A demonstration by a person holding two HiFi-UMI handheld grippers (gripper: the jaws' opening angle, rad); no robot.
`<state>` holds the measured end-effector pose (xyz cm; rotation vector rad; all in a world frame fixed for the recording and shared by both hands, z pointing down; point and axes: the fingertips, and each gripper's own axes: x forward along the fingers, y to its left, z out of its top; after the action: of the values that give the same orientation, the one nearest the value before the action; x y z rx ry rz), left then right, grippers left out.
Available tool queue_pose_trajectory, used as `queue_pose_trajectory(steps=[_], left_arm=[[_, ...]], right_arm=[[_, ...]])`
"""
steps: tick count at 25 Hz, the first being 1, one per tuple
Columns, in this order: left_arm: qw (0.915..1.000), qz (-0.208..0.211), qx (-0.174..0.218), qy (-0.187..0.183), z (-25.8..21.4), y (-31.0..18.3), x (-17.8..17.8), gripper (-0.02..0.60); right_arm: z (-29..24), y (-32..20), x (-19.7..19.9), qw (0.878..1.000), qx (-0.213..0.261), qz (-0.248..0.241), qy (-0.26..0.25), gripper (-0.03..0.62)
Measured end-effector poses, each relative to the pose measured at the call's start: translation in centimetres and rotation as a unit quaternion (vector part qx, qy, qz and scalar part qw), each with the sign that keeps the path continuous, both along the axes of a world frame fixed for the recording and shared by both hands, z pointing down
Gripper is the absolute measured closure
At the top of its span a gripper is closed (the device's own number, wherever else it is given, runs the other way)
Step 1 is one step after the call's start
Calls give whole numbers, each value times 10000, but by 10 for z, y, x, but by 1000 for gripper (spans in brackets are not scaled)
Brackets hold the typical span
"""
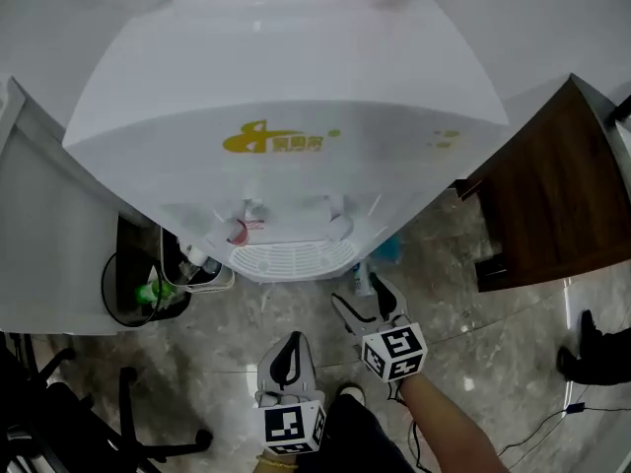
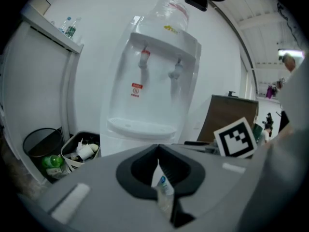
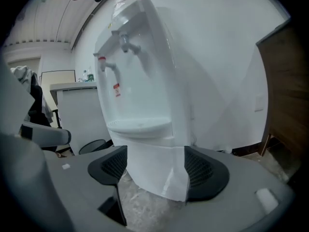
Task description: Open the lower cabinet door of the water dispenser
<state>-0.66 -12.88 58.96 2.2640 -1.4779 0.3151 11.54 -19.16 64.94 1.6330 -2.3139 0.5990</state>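
The white water dispenser [image 1: 286,87] stands ahead, its taps and drip tray [image 1: 291,257] facing me. Its top hides the lower cabinet door in the head view. That lower cabinet [image 3: 154,173] shows in the right gripper view, a short way ahead and framed between the spread jaws of my right gripper [image 3: 155,163]. My right gripper [image 1: 367,302] is open and holds nothing, low over the floor below the drip tray. My left gripper [image 1: 289,348] hangs further back and to the left, its fingertips together. In the left gripper view my left gripper [image 2: 158,146] points at the dispenser [image 2: 149,95] from a distance.
A black bin [image 1: 138,289] with a green bottle and a white basket [image 1: 202,269] of rubbish stand left of the dispenser, beside a white counter [image 1: 39,235]. A dark wooden cabinet [image 1: 552,195] stands to the right. A chair base [image 1: 128,432] and a cable [image 1: 552,422] lie on the stone floor.
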Motion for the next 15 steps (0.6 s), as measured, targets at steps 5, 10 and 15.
queue_pose_trajectory(steps=[5,10,15], left_arm=[[9999,-81,-42,110,52,-17,-1,574],[9999,-119,29,54,64,-34,5,574],[9998,-184,-94,58,54,-26,7,574]], right_arm=[[56,-45,15,9995,88,-249,146,187],[63,-71,11,9967,270,-706,302,180],[58,-54,11,9985,17,-509,176,219]])
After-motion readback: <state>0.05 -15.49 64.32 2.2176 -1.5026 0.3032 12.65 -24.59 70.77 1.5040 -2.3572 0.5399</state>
